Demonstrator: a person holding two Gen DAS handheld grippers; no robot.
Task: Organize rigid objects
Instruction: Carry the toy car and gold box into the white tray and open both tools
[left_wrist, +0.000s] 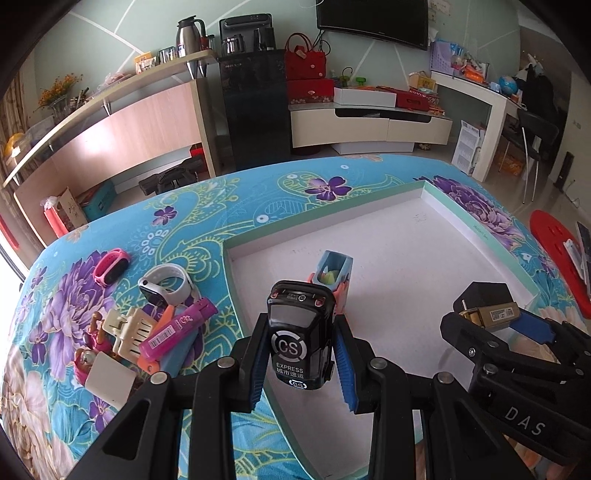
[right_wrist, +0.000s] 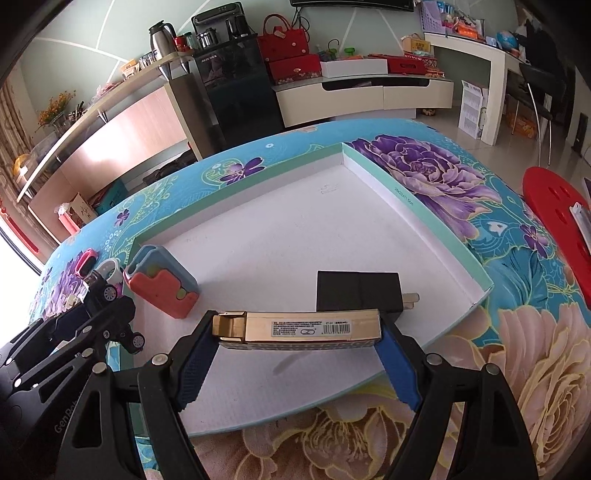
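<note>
Toy car (left_wrist: 301, 338), black with an EXPRESS roof, is sitting clamped in the left gripper (left_wrist: 301, 363) over the white tray's (left_wrist: 406, 258) near-left edge, nose pointing away, long axis along the fingers. Right gripper (right_wrist: 297, 332) is squeezing a gold box (right_wrist: 306, 326) endwise, lying crosswise above the tray. Loosely pinched ends could be slipping; either piece risks knocking the coral case (right_wrist: 160, 288).
</note>
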